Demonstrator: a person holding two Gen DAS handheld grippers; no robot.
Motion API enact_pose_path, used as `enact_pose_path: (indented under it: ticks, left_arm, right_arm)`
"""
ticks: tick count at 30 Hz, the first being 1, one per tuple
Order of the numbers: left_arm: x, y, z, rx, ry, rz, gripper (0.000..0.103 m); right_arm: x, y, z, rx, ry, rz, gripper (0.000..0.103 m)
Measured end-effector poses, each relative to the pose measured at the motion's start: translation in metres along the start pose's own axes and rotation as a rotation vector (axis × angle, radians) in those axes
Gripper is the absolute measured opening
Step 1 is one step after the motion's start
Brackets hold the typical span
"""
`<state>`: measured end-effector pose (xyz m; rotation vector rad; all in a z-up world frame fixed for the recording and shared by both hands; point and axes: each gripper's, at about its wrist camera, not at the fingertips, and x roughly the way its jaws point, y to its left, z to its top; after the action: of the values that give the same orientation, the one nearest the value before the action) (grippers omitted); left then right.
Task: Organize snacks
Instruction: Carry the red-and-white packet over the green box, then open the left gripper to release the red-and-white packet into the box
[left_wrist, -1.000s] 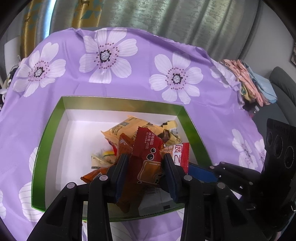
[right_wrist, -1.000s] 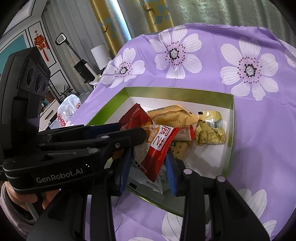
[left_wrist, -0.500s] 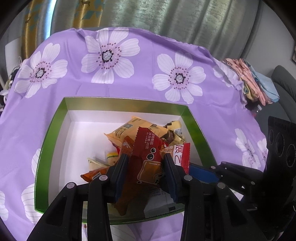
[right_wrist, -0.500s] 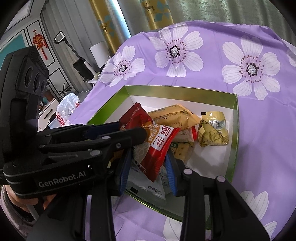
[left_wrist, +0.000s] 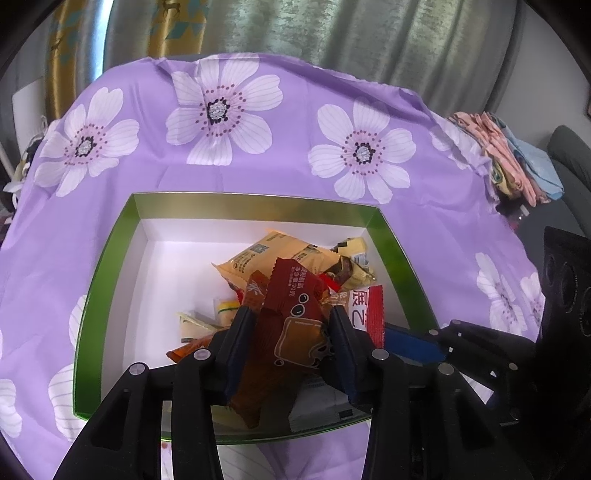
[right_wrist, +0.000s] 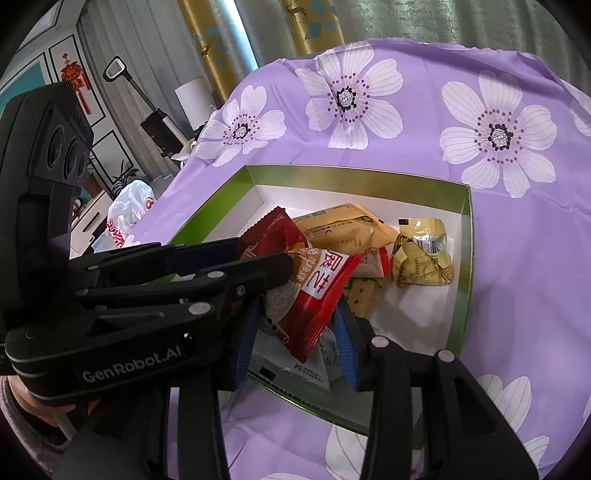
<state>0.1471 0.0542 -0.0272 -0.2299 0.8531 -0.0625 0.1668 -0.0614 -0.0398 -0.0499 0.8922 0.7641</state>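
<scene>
Two snack packets hang between my jaws over the shallow green-rimmed box with the white inside, which sits on the purple cloth with white flowers covering the surface.

My left gripper has the dark red-brown sachet with a cartoon face between its pads. The sachet's long axis runs roughly along my fingers: its zigzag top edge points away from me toward the far wall of the box, and its lower end trails down toward the near rim. The jaws are narrow and opening, with the sachet between them and the pads at its sides.

My right gripper has the bright red packet with a white label between its pads. This packet lies tilted, its long axis slanting from the near left up toward the far right, the label end pointing into the box. These jaws are also narrow and opening, the packet between them.

In the box below lie a tan-yellow pillow pack, a crumpled gold foil wrapper near the right wall, and a flat white sachet by the near rim. A hand grips the left tool's handle in the right wrist view. Folded pink and blue cloths lie at the far right edge.
</scene>
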Motion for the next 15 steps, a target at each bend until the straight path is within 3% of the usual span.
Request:
enact_pose_path:
  ticks: [7,12,15]
  left_arm:
    - [0.0006,-0.0009,-0.0014,0.008,0.005,0.029,0.05]
    - [-0.0003,0.003,-0.0002,-0.002,0.006,0.061,0.07]
    - [-0.0003,0.0082,-0.0005,-0.017,0.013,0.057,0.07]
  right_arm:
    - [0.0002,-0.0012,-0.0007,0.003,0.008,-0.029,0.053]
    - [-0.0012,0.0013,0.0008,-0.009,0.012,-0.049,0.055]
    - [-0.0007,0.003,0.0007,-0.015,0.015,-0.057,0.057]
